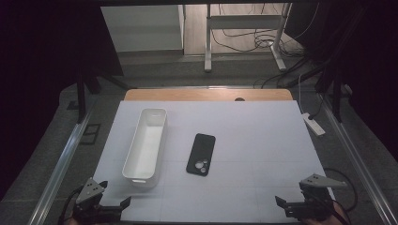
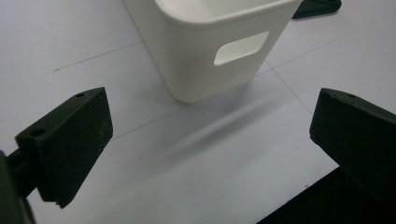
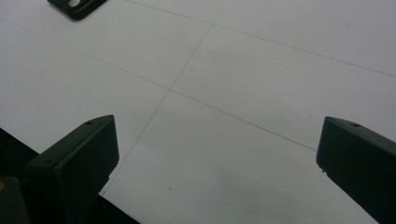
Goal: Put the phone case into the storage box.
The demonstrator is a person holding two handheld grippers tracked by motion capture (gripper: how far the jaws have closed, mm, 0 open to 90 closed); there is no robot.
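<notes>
My left fingers [image 1: 112, 206]: spread wide, gripping nothing, at the near left edge of the white-covered table [image 1: 263, 140].
Long white plastic bin [image 1: 145, 145]: just ahead of my left fingers, not touching; its handle-cutout end faces them.
Black smartphone [image 1: 201, 153]: face down mid-table, right of the bin, well apart from both pairs of fingers.
My right fingers [image 1: 293, 206]: spread wide, gripping nothing, at the near right edge.

Dim, dark-edged pictures; soft shadows, slightly blurred close jaws.
</notes>
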